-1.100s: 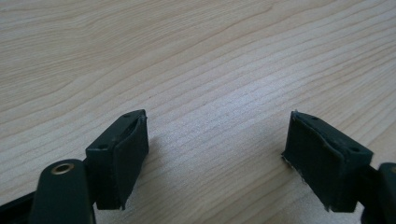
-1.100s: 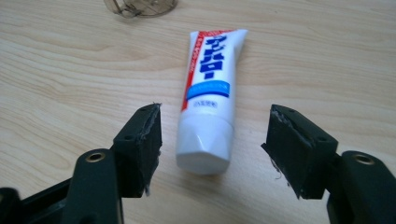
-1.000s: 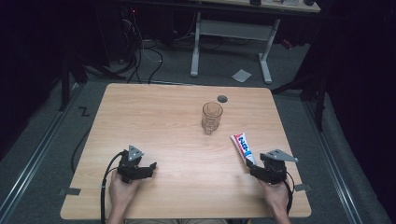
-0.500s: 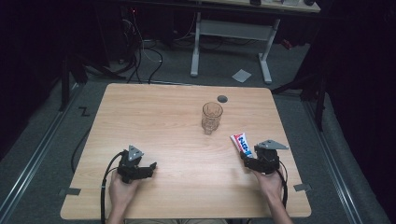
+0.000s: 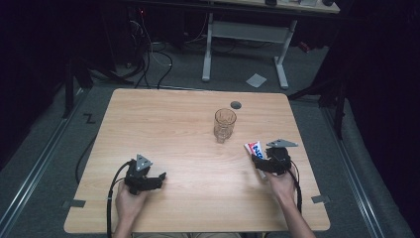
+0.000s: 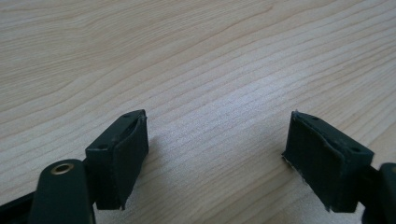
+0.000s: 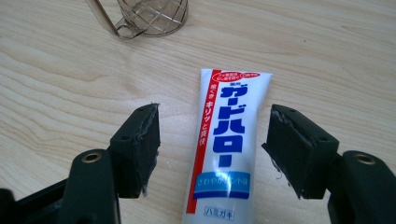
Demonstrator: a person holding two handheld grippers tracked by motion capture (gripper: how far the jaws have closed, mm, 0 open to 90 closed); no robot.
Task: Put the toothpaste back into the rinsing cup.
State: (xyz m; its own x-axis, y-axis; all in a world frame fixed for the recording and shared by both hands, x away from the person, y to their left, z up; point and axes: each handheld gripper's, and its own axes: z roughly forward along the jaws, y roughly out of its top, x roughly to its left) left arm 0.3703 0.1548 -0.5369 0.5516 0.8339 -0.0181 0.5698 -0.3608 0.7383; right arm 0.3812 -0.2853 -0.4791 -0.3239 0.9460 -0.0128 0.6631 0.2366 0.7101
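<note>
Found the jaws of the right gripper (image 7: pixel 215 111) standing wide apart, one on each side of a white plastic toothpaste tube with blue lettering and a red stripe (image 7: pixel 229 149). Saw bare wood between each pad and the tube's edge, so logged no contact and no grip. Noted the tube lying flat on the pale wooden bench (image 5: pixel 173 129), flat crimped end pointing away from the hand, towards a clear glass mug with a cut lattice pattern (image 7: pixel 149 16). Placed the mug just beyond the tube, apart from it.

From the high view, put the right gripper (image 5: pixel 258 161) low over the near right part of the bench, with the tube (image 5: pixel 254 148) poking out ahead of it and the mug (image 5: pixel 225 125) up and to the left.

Judged the step in hand to be the grasp on the tube. Reckoned it best to:
- settle lower until the pads sat level with the tube's sides
- keep the tube centred, since it lay slightly nearer the right-hand pad
- close slowly across the width, firm enough to lift but short of squeezing paste
- avoid pushing forward, lest the tube slide into the mug.

Recorded the left gripper (image 6: pixel 217 116) with jaws apart over bare bench, nothing between them, resting at the near left (image 5: pixel 157 177).
</note>
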